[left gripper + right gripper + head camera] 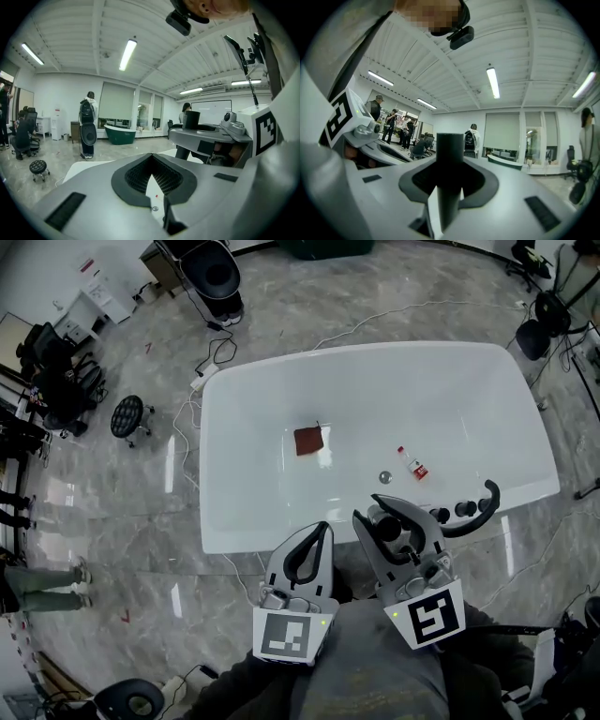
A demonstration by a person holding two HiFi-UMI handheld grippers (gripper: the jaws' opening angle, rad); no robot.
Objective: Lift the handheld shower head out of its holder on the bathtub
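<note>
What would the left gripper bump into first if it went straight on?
Probably nothing near: the left gripper points level over the white oval bathtub, so its way looks free, though depth is unclear.

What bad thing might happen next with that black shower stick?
The right tongs are shut on just the slim round handle of the black handheld shower head, so it might slip or twist and drop into the white bathtub. Swinging it sideways might knock the curved black tap close by on the rim. The left tongs are shut and empty, so they likely cannot catch it.
</note>
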